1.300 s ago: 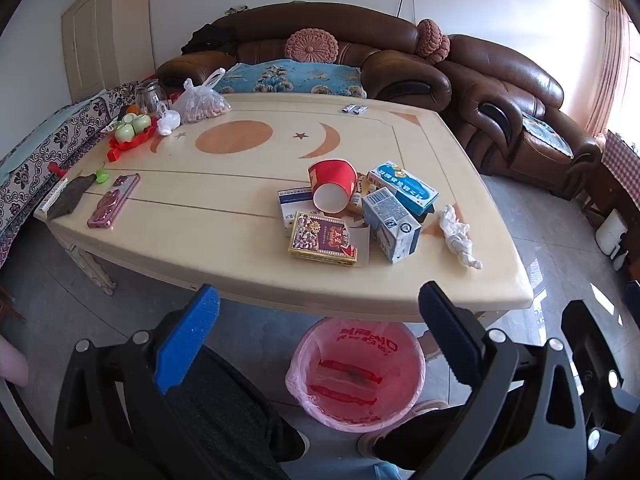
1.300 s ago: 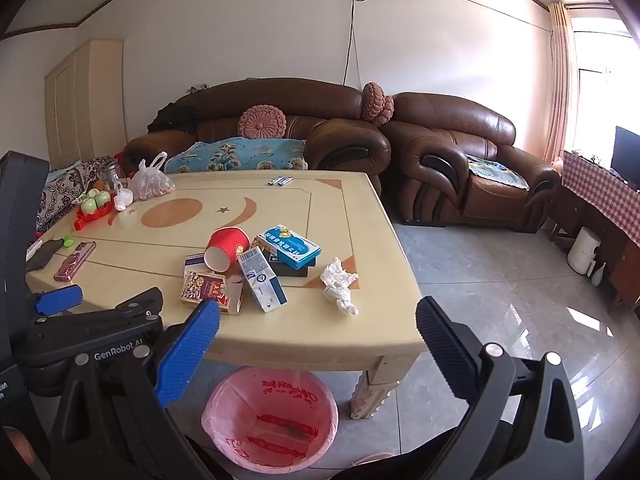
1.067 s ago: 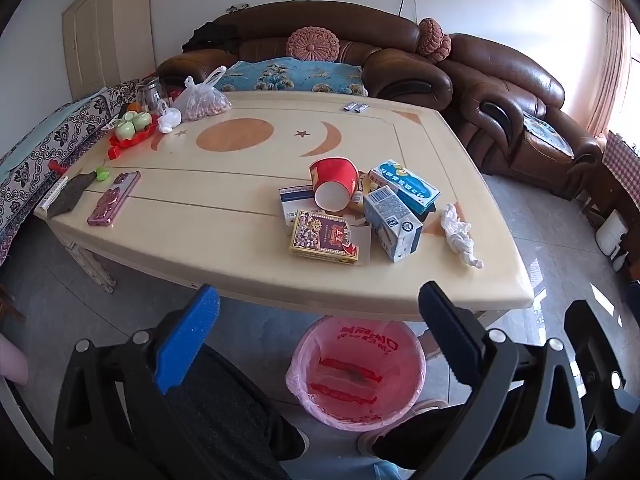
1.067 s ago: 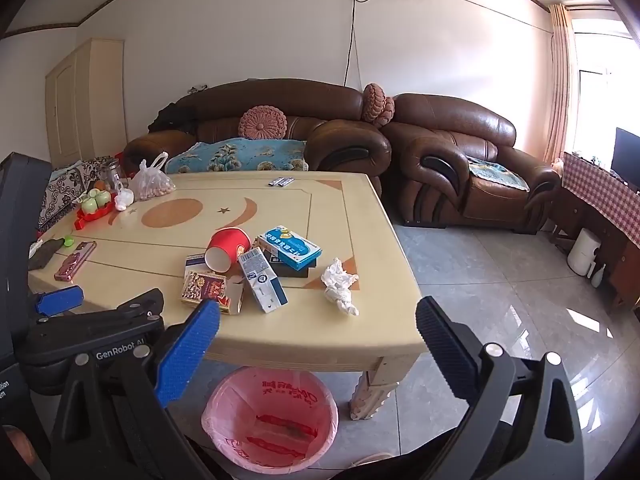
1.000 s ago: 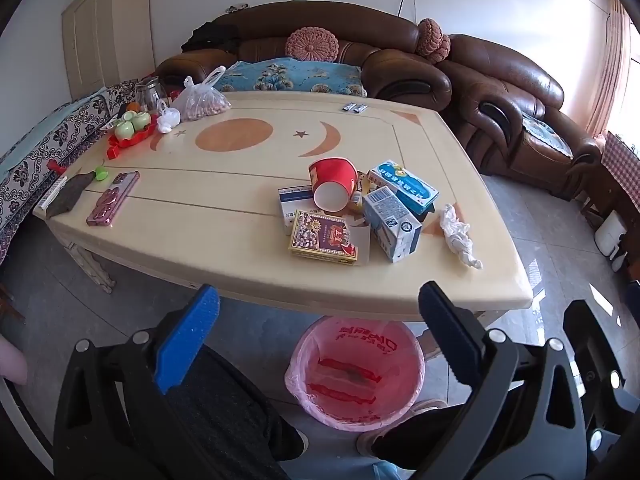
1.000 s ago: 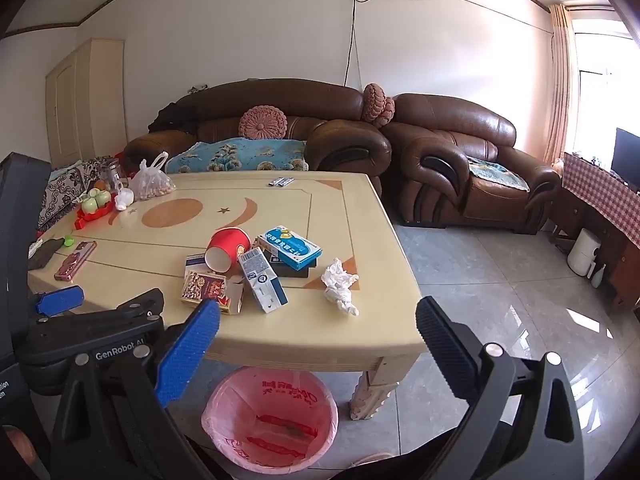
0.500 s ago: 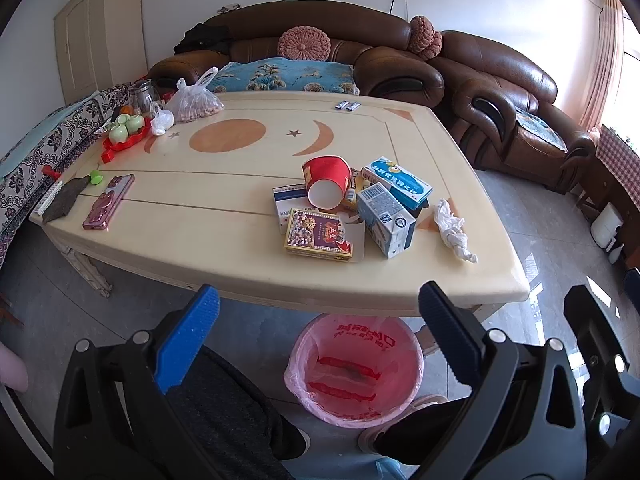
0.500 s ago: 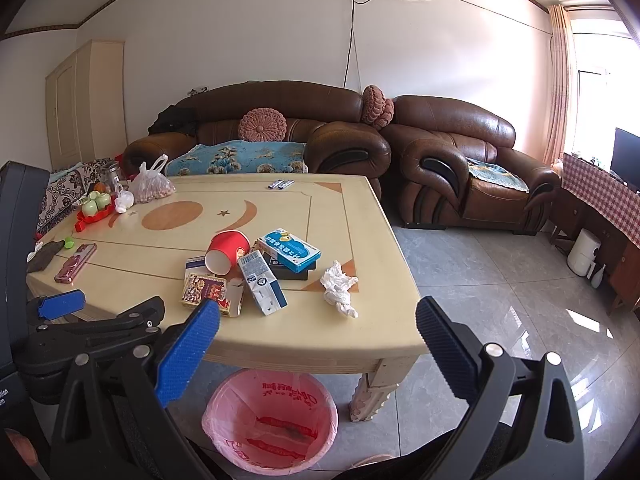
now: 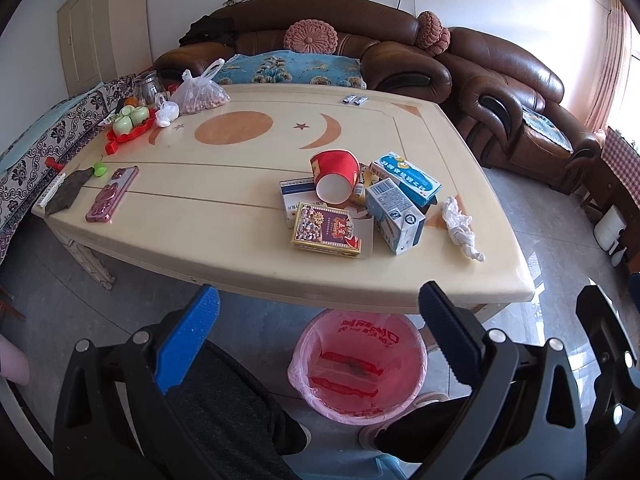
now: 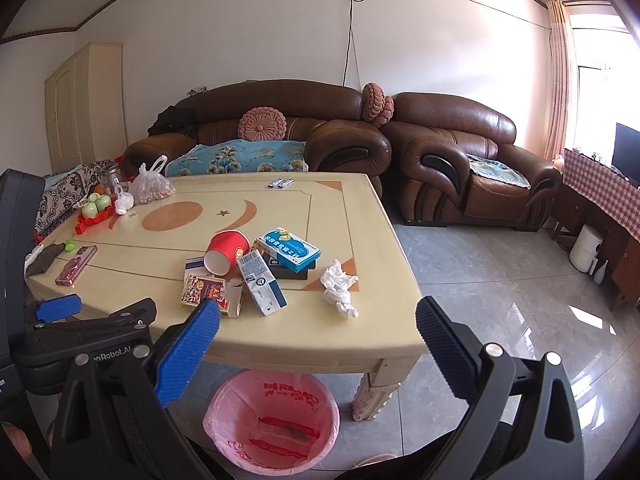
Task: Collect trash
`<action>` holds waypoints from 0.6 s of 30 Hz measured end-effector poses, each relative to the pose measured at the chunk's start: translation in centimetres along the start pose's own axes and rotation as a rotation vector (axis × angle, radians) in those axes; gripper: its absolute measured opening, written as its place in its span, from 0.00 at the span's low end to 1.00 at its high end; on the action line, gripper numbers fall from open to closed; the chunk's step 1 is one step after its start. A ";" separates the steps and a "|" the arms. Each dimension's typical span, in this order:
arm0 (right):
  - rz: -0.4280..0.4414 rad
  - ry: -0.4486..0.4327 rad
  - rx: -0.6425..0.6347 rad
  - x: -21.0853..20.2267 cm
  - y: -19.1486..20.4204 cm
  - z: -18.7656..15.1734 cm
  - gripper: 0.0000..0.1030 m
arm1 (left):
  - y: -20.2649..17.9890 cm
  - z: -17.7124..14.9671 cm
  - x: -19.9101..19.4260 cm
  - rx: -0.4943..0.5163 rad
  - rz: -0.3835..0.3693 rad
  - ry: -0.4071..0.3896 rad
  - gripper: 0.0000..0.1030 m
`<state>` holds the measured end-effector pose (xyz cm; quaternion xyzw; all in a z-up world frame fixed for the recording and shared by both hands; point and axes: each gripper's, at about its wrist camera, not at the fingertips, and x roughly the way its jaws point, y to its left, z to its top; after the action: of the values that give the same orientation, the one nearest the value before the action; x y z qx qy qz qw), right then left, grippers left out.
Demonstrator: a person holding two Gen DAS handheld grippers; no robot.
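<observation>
While both grippers, left (image 9: 318, 312) and right (image 10: 318, 326), gape empty, cup (image 9: 335, 175), boxes (image 9: 394, 216) and tissue (image 9: 460, 227) litter the surface (image 9: 208, 216) above the bin (image 9: 358, 368).

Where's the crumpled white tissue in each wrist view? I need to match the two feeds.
Left wrist: crumpled white tissue lies right of centre, near the table's right edge, just right of the blue-and-white carton.
Right wrist: the tissue lies near picture centre, right of the same carton, on the table's near right corner.
Shared landmark: the tipped red paper cup, up and left of the tissue in both.
</observation>
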<state>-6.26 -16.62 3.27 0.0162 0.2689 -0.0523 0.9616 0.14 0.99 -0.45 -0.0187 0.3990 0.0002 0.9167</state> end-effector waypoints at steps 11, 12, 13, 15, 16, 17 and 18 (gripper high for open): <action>0.006 0.000 0.003 0.3 0.0 -0.4 0.93 | 0.1 0.0 -0.1 -0.003 0.010 0.002 0.95; 0.006 0.000 0.003 0.4 0.0 -0.4 0.93 | 0.1 0.0 -0.1 -0.003 0.010 0.001 0.95; 0.005 -0.001 0.003 0.3 0.0 -0.4 0.93 | 0.1 0.0 -0.2 -0.002 0.010 0.000 0.95; 0.005 -0.002 0.002 0.4 0.1 -0.4 0.93 | 0.0 0.0 -0.3 0.000 0.010 0.000 0.95; 0.006 -0.004 0.002 0.3 0.2 -0.4 0.93 | 0.0 0.2 -0.3 0.001 0.010 -0.001 0.95; 0.007 -0.005 0.002 0.2 0.2 -0.4 0.93 | 0.0 0.2 -0.4 0.003 0.011 -0.001 0.95; 0.008 -0.005 0.003 0.1 0.2 -0.3 0.93 | 0.0 0.2 -0.4 0.004 0.011 -0.002 0.95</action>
<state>-6.31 -16.46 2.93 0.0185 0.2661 -0.0489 0.9625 -0.02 0.97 -0.03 -0.0148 0.3984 0.0048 0.9171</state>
